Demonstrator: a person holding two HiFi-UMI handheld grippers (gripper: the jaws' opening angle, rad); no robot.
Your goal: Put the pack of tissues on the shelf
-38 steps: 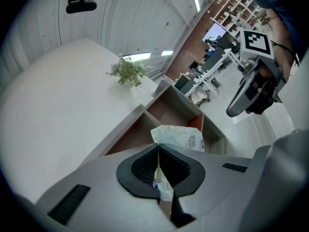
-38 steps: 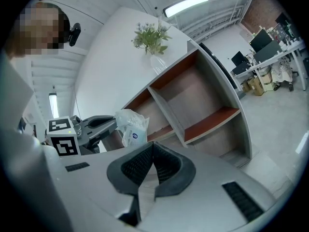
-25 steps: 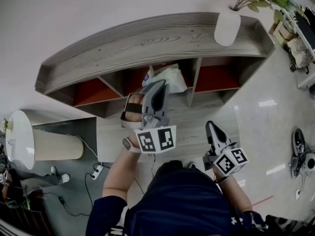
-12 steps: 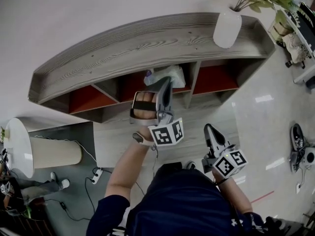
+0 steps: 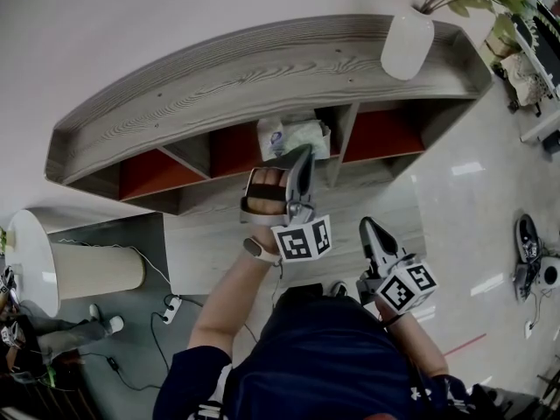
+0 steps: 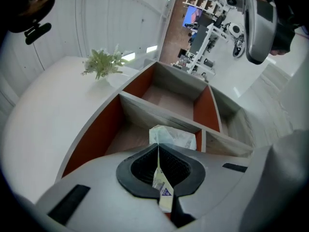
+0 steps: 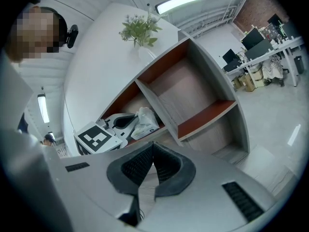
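Observation:
The pack of tissues (image 5: 293, 136), white and pale green in a crinkled wrapper, sits at the mouth of the middle compartment of the grey wooden shelf (image 5: 262, 68), whose inner walls are red. My left gripper (image 5: 304, 156) reaches up to it and is shut on the wrapper's thin flap (image 6: 161, 192); the pack's body (image 6: 174, 138) shows just past the left gripper (image 6: 158, 164) jaw tips. My right gripper (image 5: 367, 227) hangs low near my body, shut with nothing in it. From the right gripper (image 7: 152, 151) view the pack (image 7: 141, 122) lies on the compartment floor beside the left gripper (image 7: 113, 124).
A white vase (image 5: 407, 44) with a green plant stands on the shelf top at the right. The compartments left and right of the middle one hold nothing. A round white table (image 5: 52, 261) and floor cables (image 5: 171, 304) lie at the left, shoes (image 5: 529, 261) at the right.
My left gripper has carried the pack forward and slightly right, into the mouth of the middle compartment. The right gripper has hardly moved.

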